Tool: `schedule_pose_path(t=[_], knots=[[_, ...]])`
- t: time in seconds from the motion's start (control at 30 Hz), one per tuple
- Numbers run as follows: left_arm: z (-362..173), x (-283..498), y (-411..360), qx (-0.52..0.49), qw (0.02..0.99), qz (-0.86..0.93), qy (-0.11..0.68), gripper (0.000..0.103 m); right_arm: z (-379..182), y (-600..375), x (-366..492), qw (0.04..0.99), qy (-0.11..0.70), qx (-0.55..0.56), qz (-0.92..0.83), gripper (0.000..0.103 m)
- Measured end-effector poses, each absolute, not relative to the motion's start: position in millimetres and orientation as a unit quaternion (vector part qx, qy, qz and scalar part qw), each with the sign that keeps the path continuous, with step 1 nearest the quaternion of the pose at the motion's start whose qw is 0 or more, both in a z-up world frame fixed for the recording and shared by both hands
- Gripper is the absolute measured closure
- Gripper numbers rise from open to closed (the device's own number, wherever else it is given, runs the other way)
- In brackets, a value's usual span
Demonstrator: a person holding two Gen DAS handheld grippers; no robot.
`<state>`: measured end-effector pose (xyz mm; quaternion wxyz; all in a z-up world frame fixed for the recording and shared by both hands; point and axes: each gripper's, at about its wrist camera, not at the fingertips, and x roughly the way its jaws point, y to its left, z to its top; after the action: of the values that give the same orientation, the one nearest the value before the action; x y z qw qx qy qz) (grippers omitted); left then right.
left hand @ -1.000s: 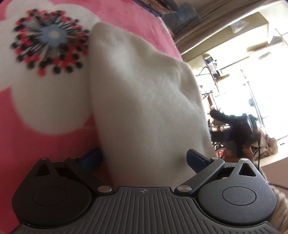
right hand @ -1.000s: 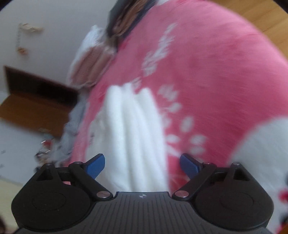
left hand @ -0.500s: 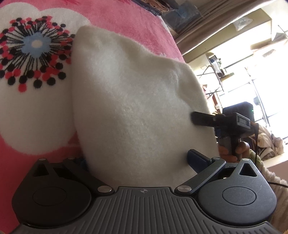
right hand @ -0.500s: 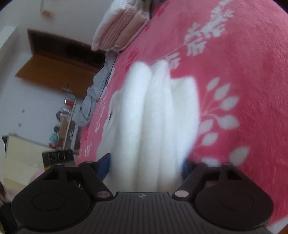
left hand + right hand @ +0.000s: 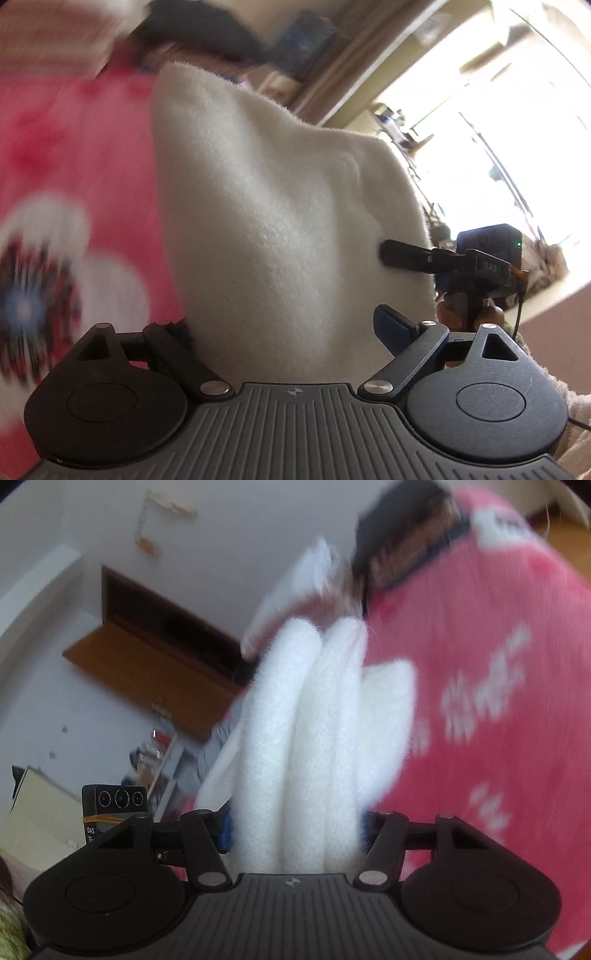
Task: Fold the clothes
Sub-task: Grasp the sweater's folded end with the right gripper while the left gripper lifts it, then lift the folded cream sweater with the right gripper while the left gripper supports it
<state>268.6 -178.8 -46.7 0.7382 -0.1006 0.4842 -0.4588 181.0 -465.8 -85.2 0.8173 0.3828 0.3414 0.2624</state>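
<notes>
Pink floral blanket (image 5: 74,155) lies behind the white fleece garment (image 5: 266,206).

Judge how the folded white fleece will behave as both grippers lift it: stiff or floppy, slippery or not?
The white fleece likely stays soft and floppy: its rounded folds bulge between the right gripper, whose jaws have just been closing. Probably light, since it holds its shape above the pink blanket. Its fuzzy nap suggests little slipping.

Garment (image 5: 273,221) above blanket (image 5: 74,155) — claws (both) (image 5: 284,332) astride
</notes>
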Motion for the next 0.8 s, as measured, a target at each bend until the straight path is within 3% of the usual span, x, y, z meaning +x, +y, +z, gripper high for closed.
schedule_pose_path(t=[0.2, 0.4, 0.8], knots=[[42.6, 295.2, -218.8, -0.065, 0.727, -0.5, 0.466, 0.014, 4.5, -492.0, 177.0, 0.851, 0.282, 0.383, 0.222, 0.041], [108.1, 299.5, -227.2, -0.078, 0.726, -0.51, 0.456, 0.014, 92.9, -500.2, 181.0, 0.866, 0.28, 0.368, 0.187, 0.041], [157.2, 418.0, -142.0, -0.163, 0.719, -0.517, 0.435, 0.014, 231.1, -422.8, 295.0, 0.885, 0.357, 0.281, 0.103, 0.042]])
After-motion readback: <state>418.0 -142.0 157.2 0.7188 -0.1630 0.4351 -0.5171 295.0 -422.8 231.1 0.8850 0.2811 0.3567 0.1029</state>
